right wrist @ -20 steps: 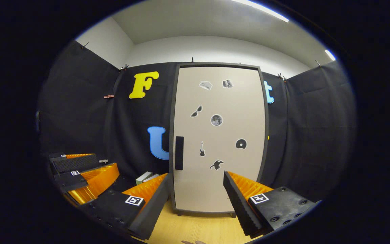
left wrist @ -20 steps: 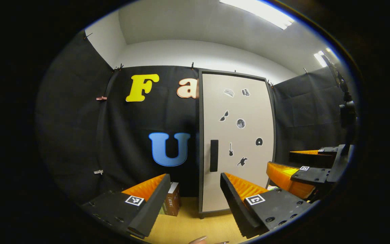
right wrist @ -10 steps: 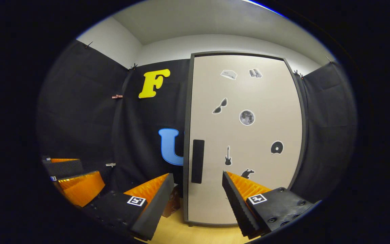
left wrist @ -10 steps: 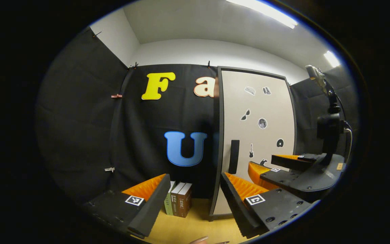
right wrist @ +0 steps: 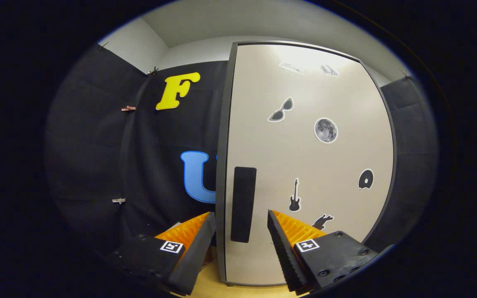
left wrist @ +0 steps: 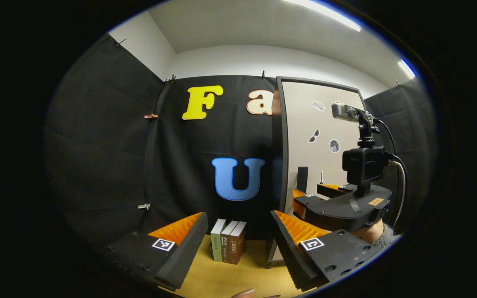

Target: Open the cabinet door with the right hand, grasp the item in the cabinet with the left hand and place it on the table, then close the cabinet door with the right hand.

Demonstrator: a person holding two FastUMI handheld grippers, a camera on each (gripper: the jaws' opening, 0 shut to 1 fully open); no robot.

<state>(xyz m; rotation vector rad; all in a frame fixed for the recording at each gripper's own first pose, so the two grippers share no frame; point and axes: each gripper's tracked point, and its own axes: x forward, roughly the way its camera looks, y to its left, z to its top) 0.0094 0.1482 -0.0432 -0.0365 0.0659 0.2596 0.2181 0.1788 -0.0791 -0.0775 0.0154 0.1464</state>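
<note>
The right gripper (right wrist: pixel 240 231) has closed in on the beige, sticker-dotted cabinet door (right wrist: pixel 309 165), fingers spread around its black handle (right wrist: pixel 243 205); the left gripper (left wrist: pixel 236 240) waits with fingers apart. The door is still shut and every step remains.

Both views toward cabinet door (right wrist: pixel 304 165)

The shut cabinet door (right wrist: pixel 304 165) hides whatever sits inside the cabinet.
</note>
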